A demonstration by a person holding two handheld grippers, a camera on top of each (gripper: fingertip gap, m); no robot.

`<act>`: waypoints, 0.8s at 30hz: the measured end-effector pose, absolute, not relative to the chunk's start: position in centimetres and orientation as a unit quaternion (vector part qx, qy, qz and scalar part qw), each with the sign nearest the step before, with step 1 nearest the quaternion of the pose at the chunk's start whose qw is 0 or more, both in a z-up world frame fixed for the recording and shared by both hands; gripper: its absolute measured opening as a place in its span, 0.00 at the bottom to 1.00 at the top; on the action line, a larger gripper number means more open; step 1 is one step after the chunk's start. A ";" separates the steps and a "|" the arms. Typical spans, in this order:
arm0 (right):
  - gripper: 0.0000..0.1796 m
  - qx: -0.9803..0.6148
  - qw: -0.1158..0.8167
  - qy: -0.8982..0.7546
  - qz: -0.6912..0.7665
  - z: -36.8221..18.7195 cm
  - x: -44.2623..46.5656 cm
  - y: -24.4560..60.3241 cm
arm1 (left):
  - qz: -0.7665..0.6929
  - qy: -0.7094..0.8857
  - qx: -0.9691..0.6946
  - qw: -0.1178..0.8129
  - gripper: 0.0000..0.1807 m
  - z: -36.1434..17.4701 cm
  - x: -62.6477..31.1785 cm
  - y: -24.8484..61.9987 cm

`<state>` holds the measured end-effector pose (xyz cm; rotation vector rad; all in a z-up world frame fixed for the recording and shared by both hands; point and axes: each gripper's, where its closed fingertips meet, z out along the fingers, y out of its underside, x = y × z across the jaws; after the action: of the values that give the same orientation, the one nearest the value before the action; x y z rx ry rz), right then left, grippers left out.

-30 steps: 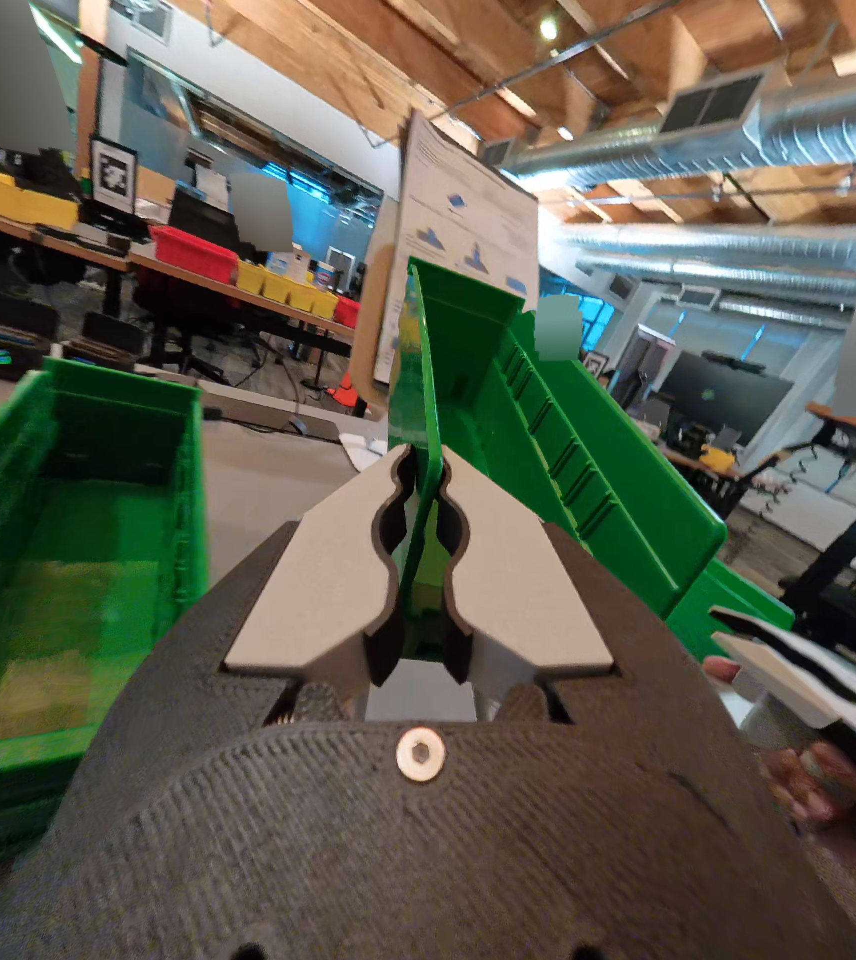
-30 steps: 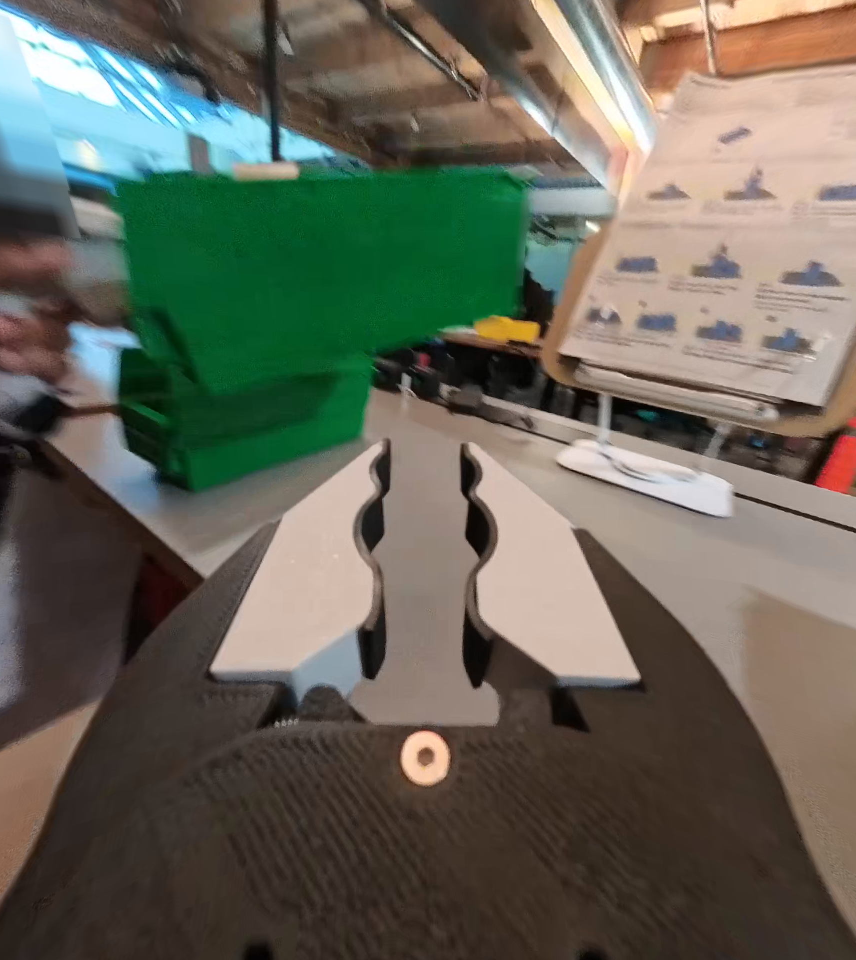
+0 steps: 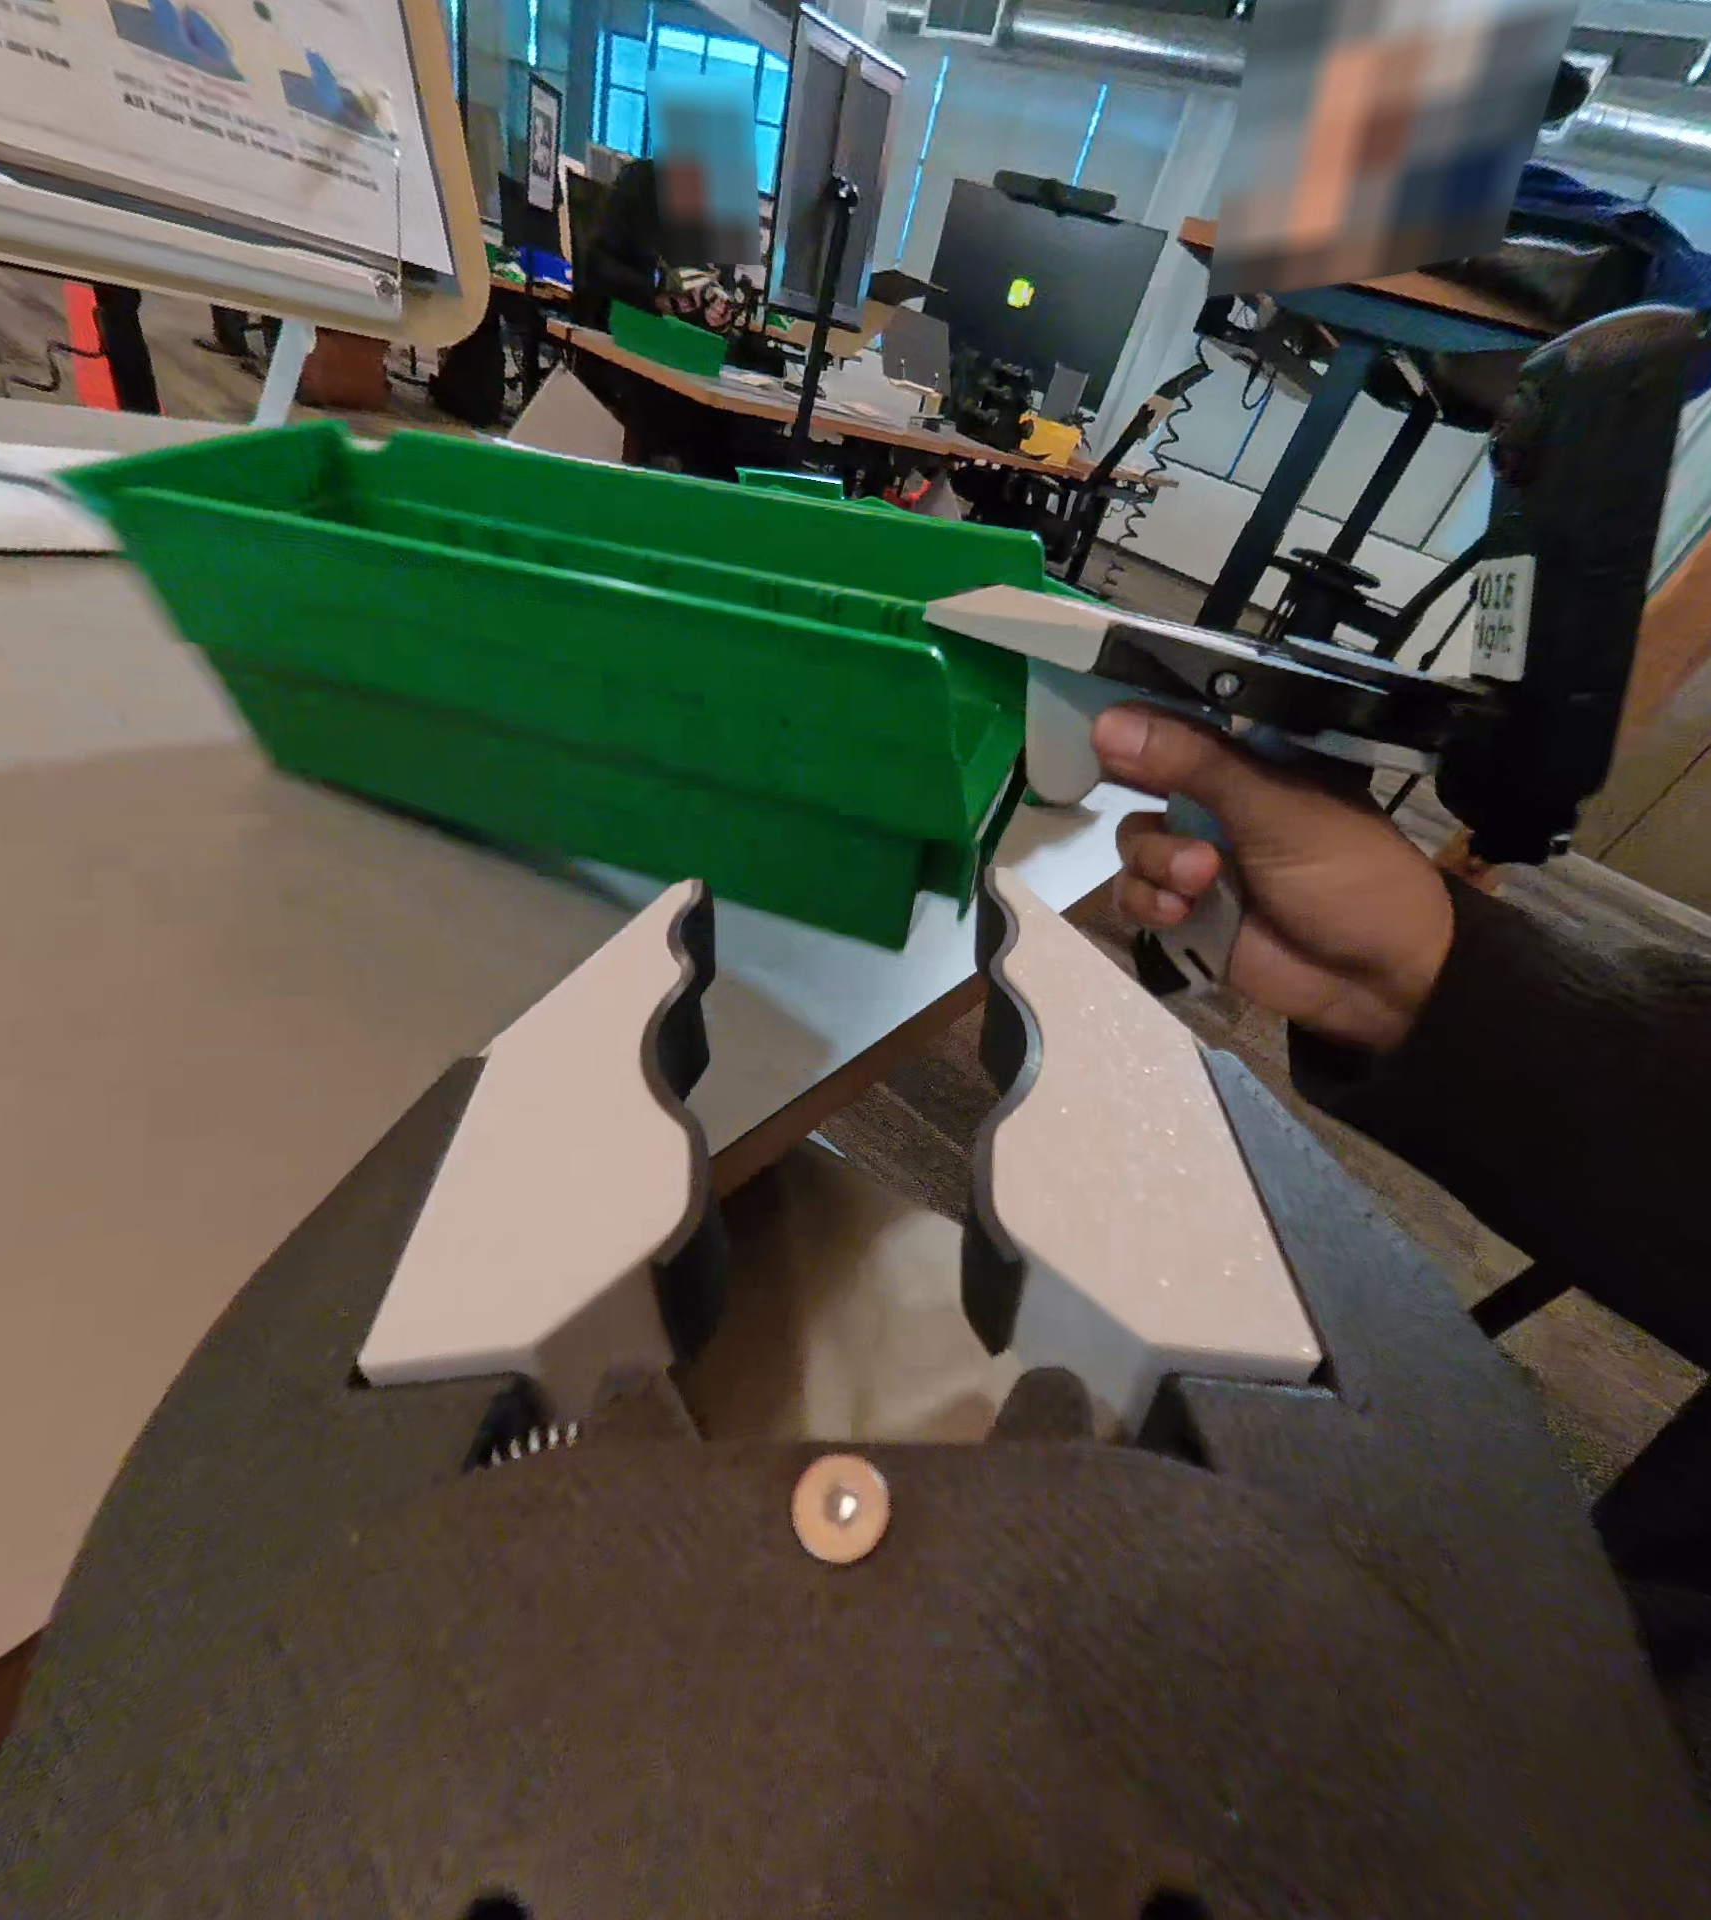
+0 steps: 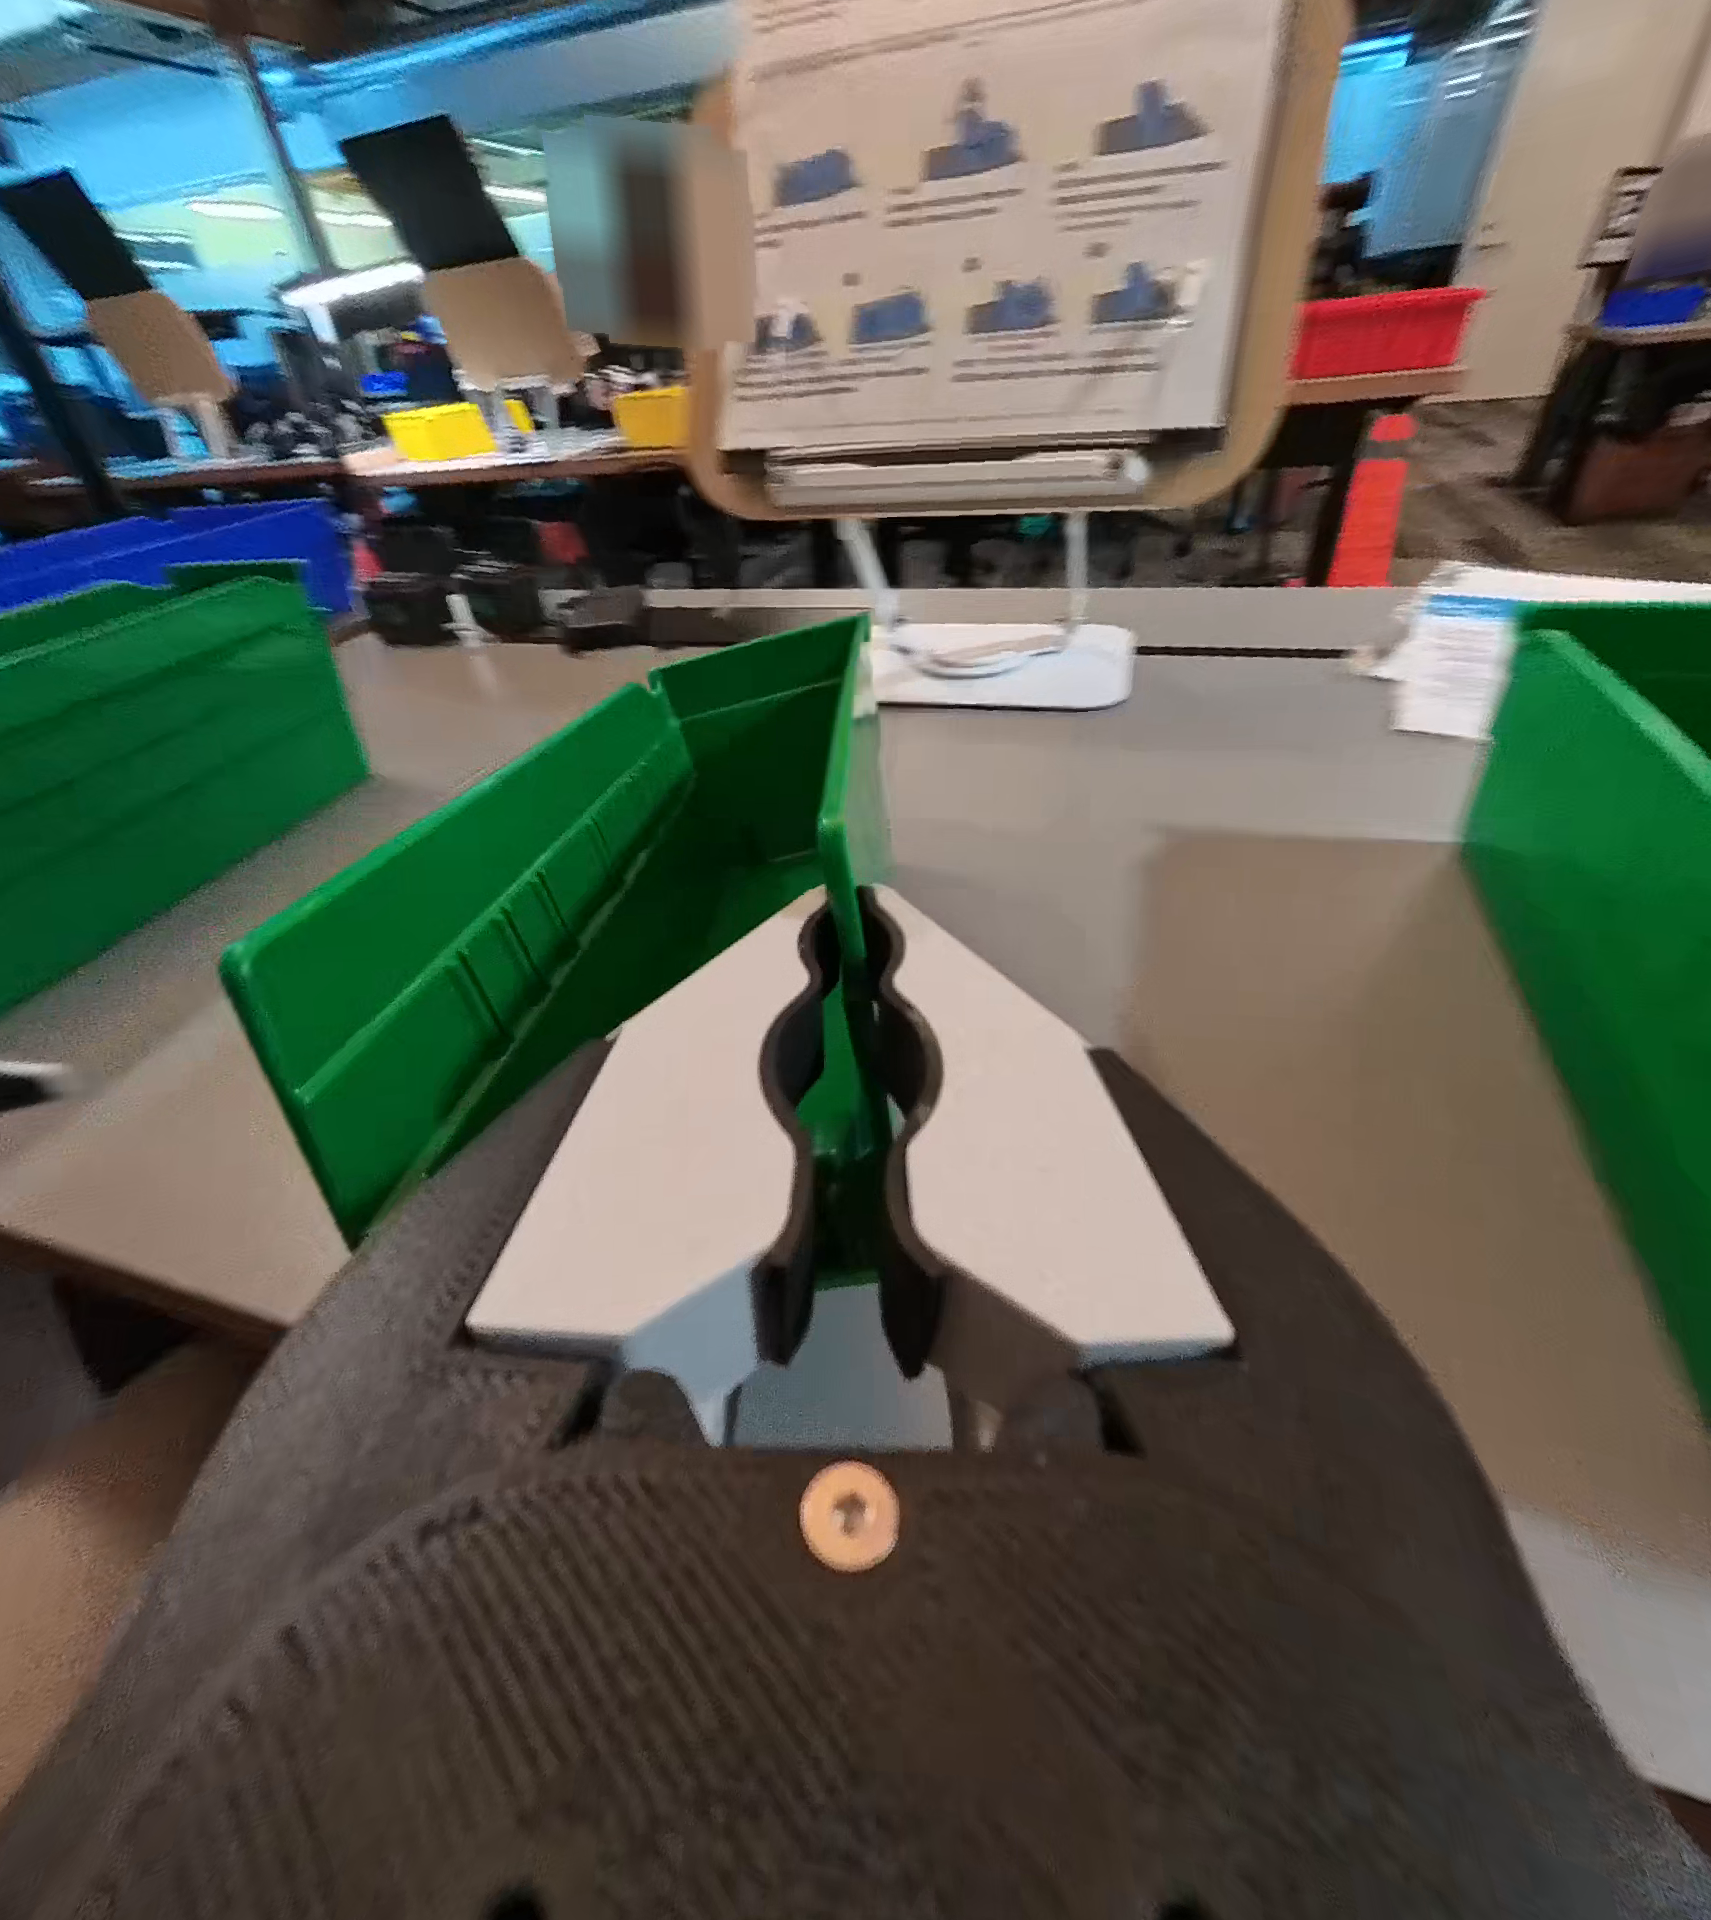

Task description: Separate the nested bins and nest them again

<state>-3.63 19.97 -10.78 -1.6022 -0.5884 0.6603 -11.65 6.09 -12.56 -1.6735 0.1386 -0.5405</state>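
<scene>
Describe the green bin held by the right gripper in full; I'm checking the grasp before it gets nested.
The green bin looks like glossy moulded plastic, long and narrow, open-topped, with vertical divider slots along its inner side wall. The right gripper is shut on one thin side wall. In the left wrist view it sits inside a second green bin on the grey table.

1. The green bins (image 3: 560, 665) look like smooth moulded plastic with a slight sheen.
2. The left gripper (image 3: 840, 914) has matt pale-grey fingers (image 3: 560, 1164) with a faint speckled grain; its black body shows ridged printed layers and a shiny metal screw (image 3: 838, 1507).
3. The surface (image 3: 155, 987) is matt grey laminate with a brown wood-look edge.
4. The sleeve (image 3: 1609, 1091) is dark cloth.
</scene>
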 end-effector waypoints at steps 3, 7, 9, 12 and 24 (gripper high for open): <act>0.01 -0.712 0.611 -0.211 0.275 -11.4 0.4 23.7 | -0.239 0.049 -0.736 0.632 0.26 -12.8 -12.4 6.2; 0.01 -0.750 0.583 -0.142 0.278 -13.9 4.3 26.5 | -0.255 0.039 -0.741 0.620 0.25 -13.5 -12.6 6.3; 0.01 -0.758 0.584 -0.139 0.255 -14.4 4.8 27.0 | -0.243 0.045 -0.739 0.626 0.23 -13.5 -12.7 6.4; 0.01 -0.767 0.578 -0.176 0.216 -15.4 4.0 26.7 | -0.212 0.065 -0.735 0.640 0.21 -13.3 -12.7 6.3; 0.01 -0.778 0.559 -0.191 0.215 -16.3 3.5 26.6 | -0.199 0.061 -0.732 0.648 0.17 -13.4 -13.3 6.4</act>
<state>3.48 26.61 -16.28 -1.8336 -0.4506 0.5058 -13.33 6.41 -13.40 -1.6649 0.1377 -0.4518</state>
